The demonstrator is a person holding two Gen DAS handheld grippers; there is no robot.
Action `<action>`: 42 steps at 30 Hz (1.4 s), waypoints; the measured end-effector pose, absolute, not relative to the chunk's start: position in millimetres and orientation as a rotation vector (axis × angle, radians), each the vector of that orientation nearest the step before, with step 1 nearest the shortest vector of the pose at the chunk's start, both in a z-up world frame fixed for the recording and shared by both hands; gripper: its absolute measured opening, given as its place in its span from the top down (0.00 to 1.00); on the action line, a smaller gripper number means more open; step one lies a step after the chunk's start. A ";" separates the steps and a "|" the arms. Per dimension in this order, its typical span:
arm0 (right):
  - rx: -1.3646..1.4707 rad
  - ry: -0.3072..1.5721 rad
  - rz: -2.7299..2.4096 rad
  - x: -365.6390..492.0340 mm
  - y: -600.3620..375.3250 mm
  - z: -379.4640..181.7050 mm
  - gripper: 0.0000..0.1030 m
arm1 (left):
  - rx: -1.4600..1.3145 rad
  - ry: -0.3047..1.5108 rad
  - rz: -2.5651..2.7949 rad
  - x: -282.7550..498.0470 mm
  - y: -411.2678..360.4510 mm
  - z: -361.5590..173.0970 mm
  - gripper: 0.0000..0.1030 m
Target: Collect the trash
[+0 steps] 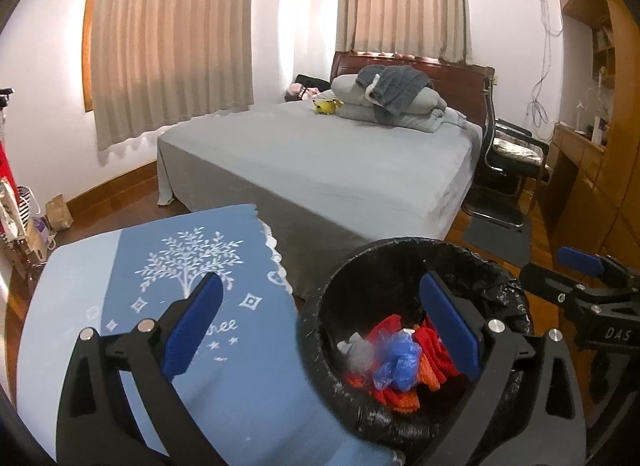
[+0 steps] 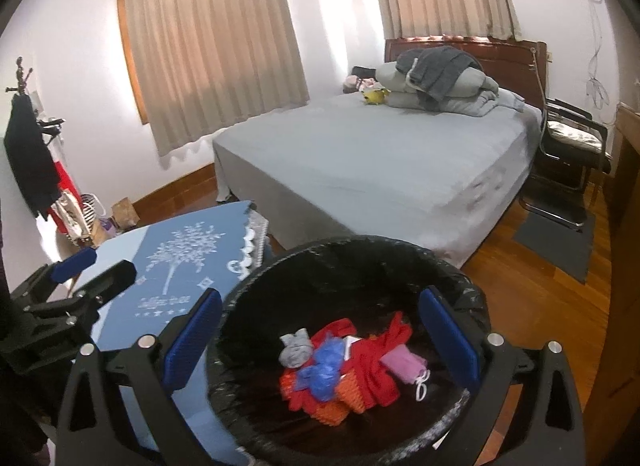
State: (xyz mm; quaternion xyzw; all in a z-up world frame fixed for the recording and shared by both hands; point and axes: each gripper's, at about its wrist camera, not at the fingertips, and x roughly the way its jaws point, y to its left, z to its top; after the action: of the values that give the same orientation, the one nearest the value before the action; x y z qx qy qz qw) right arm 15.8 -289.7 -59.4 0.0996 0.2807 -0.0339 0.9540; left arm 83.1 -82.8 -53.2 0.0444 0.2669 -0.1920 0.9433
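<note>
Trash bin (image 2: 360, 266), lined with a black bag, stands on the wood floor (image 2: 540, 286) between a table under a blue cloth (image 1: 180, 266) and the foot of a grey bed (image 2: 380, 153); its near rim is cut off by the lower picture edge in both views. Contents: red cloth (image 2: 380, 366), orange knit piece (image 2: 340, 398), crumpled blue plastic (image 2: 324, 370), grey wad (image 2: 296, 350), pink mask with white loop (image 2: 404, 362); in the left wrist view the pink mask is hidden behind a finger. Left gripper (image 1: 320, 330): jaws spread wide, nothing between them, one finger over the cloth, the other over the bin. Right gripper (image 2: 320, 338): jaws likewise wide, empty, above the bin's opening. Farther off: folded bedding (image 2: 440, 85) and a small yellow toy (image 2: 376, 95), too small to identify, a black chair (image 2: 572, 145), drawn curtains (image 2: 212, 45).
</note>
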 end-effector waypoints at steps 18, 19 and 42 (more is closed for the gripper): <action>0.144 0.495 -0.006 -18.2 -254.8 -13.2 0.06 | 0.056 0.466 -0.355 25.7 -54.2 -8.0 0.05; 0.144 0.492 -0.005 -19.3 -254.3 -12.1 0.06 | 0.055 0.463 -0.354 24.9 -53.2 -6.6 0.05; 0.115 0.479 0.005 -26.2 -244.1 -5.9 0.06 | 0.046 0.448 -0.332 14.1 -44.2 4.1 0.05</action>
State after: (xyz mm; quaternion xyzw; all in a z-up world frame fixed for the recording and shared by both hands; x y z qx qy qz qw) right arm -26.2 -244.1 -5.9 0.0571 0.2372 0.0024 0.9698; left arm 14.1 -44.2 4.1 0.0227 0.2211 -0.1637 0.9611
